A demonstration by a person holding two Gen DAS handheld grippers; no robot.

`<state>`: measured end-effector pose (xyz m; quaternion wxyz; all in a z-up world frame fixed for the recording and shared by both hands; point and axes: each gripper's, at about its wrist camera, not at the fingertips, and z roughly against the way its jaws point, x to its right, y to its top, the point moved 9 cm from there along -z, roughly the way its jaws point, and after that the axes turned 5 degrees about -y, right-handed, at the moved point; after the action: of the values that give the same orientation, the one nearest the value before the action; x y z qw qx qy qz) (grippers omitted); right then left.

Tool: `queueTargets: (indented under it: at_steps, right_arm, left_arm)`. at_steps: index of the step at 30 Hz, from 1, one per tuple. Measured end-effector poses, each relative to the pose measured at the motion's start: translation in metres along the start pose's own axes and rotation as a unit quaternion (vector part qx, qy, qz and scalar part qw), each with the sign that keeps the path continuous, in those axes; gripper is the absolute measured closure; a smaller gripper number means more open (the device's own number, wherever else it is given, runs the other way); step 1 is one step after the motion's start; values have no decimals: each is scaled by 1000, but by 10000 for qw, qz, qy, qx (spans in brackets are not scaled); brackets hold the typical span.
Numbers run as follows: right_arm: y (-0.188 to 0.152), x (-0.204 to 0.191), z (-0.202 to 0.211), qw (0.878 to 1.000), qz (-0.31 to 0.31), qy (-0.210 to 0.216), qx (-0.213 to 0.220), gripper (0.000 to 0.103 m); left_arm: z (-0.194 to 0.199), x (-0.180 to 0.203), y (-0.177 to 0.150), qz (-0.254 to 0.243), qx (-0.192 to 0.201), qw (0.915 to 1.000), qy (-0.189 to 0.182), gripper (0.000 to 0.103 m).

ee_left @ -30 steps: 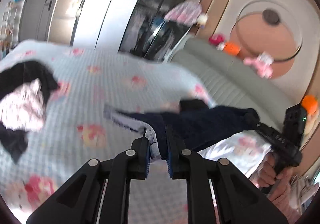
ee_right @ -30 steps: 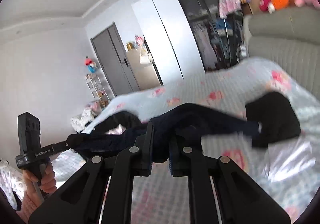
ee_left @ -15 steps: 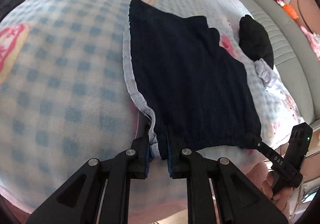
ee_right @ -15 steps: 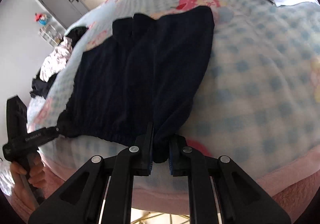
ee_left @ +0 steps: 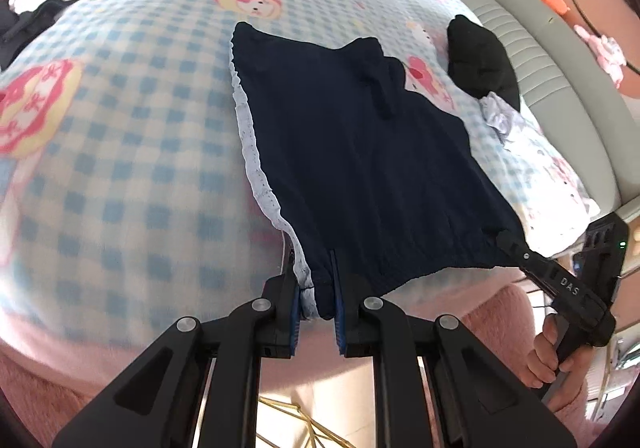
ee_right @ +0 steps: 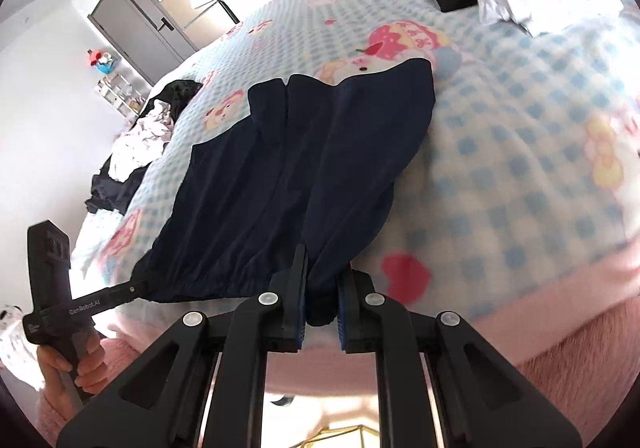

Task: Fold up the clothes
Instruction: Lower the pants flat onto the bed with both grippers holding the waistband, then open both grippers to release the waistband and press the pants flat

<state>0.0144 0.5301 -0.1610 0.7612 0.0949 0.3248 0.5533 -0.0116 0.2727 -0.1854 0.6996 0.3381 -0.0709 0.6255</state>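
Left claw (ee_left: 316, 298) and right claw (ee_right: 322, 306) each pinch a waistband corner of the navy shorts (ee_left: 360, 151) at the bed's (ee_left: 120, 167) near edge; keeping the waistband taut should smooth them for folding.

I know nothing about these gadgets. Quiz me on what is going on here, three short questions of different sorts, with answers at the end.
1. True or false: the navy garment lies spread on the checked blanket.
2. Which part of it do the left gripper and the right gripper pinch? A) the far hem B) the gathered waistband at the near edge C) a sleeve
3. Fill in: in the left view, beyond the garment's far right corner, lies a ____ folded item.

Key: 1 true; 2 B; 3 black.
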Motion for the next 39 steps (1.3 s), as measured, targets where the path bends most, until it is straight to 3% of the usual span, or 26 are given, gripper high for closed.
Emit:
queueTargets:
  at_steps: [5, 7, 8, 10, 11, 12, 15, 19, 21, 25, 30, 34, 35, 36, 39]
  right_arm:
    - [-19, 1, -1, 9999, 88, -87, -79, 90]
    - [-29, 8, -25, 9976, 339, -466, -380, 87]
    - [-32, 11, -31, 9965, 383, -568, -488, 87]
    - [-33, 15, -30, 9962, 338, -590, -546, 85]
    - [-31, 16, -22, 9972, 261, -508, -476, 83]
    - [-29, 17, -11, 9979, 211, -476, -374, 79]
    - [-15, 20, 17, 9974, 275, -663, -29, 79]
    - [13, 4, 27, 9939, 770, -766, 169, 78]
    - [24, -10, 17, 9911, 1056, -810, 55, 78]
    - [40, -41, -5, 9921, 1161, -380, -272, 78]
    - [66, -73, -50, 9772, 1933, -842, -233, 78]
    - [91, -95, -94, 9733, 2135, -807, -249, 78]
    - [97, -99, -104, 9724, 2174, -810, -230, 78]
    - [103, -103, -116, 9716, 2211, -820, -222, 78]
    - [117, -109, -149, 9716, 2195, -841, -283, 78]
  left_arm:
    - [-6, -7, -18, -57, 14, 9999, 93, 86]
    - [-22, -22, -26, 52, -336, 9992, 228, 73]
    - [-27, -27, -30, 86, -483, 9984, 266, 73]
    - [-15, -24, -27, -84, -325, 9992, 202, 69]
    - [-6, -24, -22, -173, -189, 9994, 230, 61]
    - [3, -27, -16, -220, -75, 9993, 294, 55]
    - [22, -40, 10, -247, 216, 9987, 386, 55]
    - [17, -58, 59, -55, 383, 9988, 313, 55]
    - [4, -60, 85, -68, 422, 9985, 343, 55]
    - [-27, -64, 128, -106, 400, 9983, 407, 55]
    - [-65, -66, 165, -204, 383, 9984, 368, 57]
    - [-84, -75, 176, -39, 320, 9992, 224, 59]
    - [-86, -75, 177, -70, 342, 9992, 186, 88]
    - [-87, -73, 179, -135, 385, 9991, 152, 97]
    - [-84, -74, 180, -212, 514, 9983, 192, 97]
